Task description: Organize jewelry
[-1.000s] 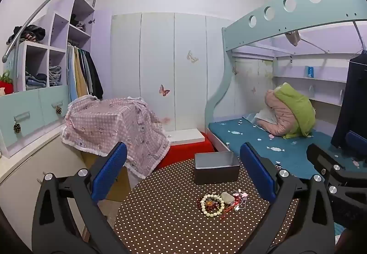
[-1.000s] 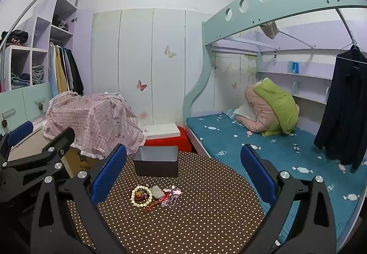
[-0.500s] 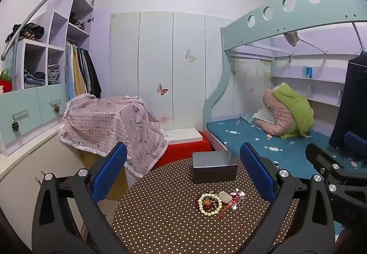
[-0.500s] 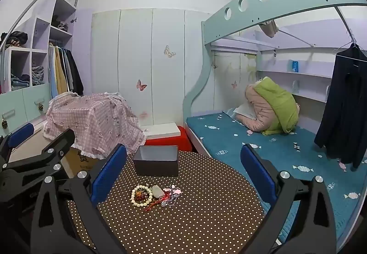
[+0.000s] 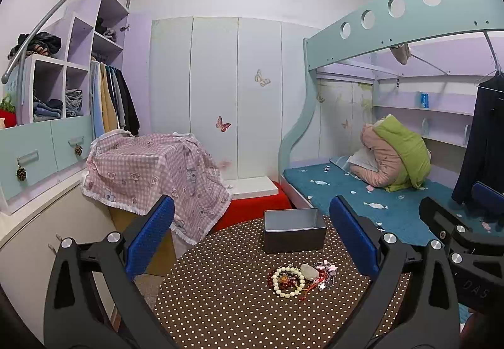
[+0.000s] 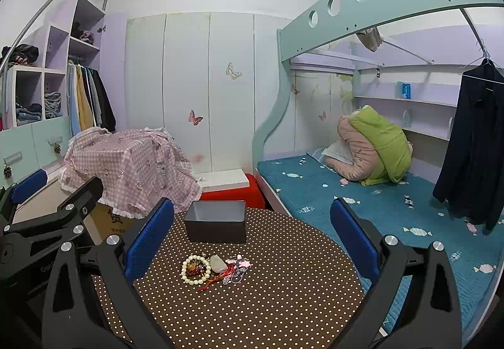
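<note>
Nothing moved; box (image 6: 215, 220) long axis left-right.

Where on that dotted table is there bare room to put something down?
The table is bare to the right of the jewelry pile, out to the bed-side edge, and across the near part in front of the pile. It is crowded in the middle-left: white bead bracelet, pendant and tangled strings sit together, just in front of the grey box.
</note>
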